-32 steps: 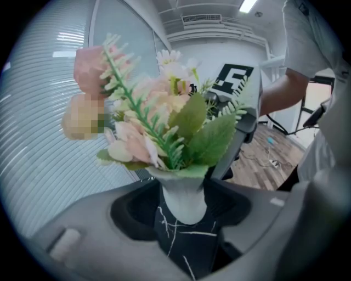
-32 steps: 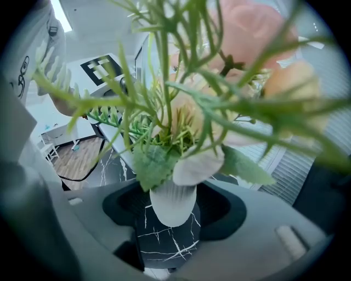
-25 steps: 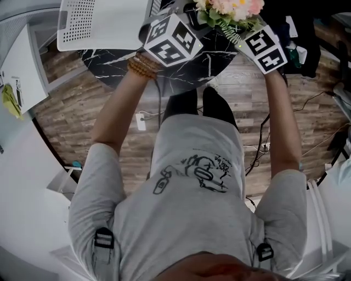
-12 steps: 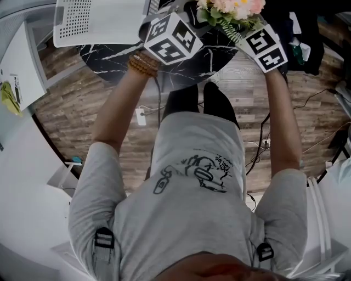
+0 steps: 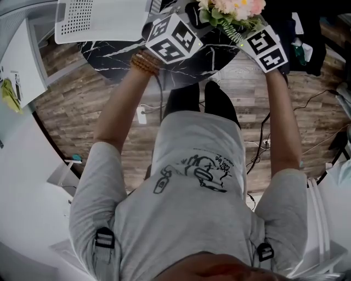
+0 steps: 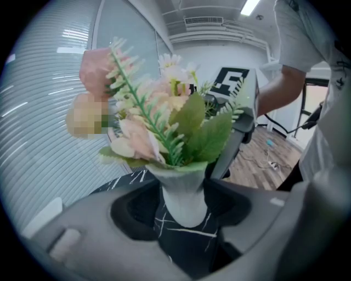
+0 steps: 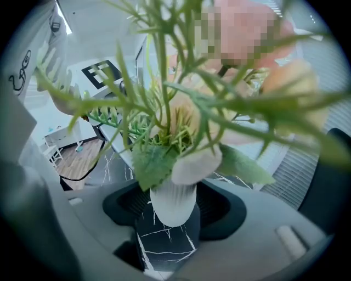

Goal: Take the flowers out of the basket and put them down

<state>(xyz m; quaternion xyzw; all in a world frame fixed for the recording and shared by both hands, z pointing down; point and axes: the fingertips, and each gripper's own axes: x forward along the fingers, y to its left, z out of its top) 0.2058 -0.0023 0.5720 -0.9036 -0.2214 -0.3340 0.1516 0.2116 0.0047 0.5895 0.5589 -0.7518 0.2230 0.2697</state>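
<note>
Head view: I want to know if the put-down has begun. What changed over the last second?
Nothing visibly changed. The left gripper and right gripper stay closed on the white vase from opposite sides, the flowers stay above the black table, and the white basket stays at the left.

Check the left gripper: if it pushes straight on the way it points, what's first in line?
The vase of the flowers: it stands between the left gripper's jaws, pads seemingly on it. Behind it comes the right gripper, depth unclear.
</note>
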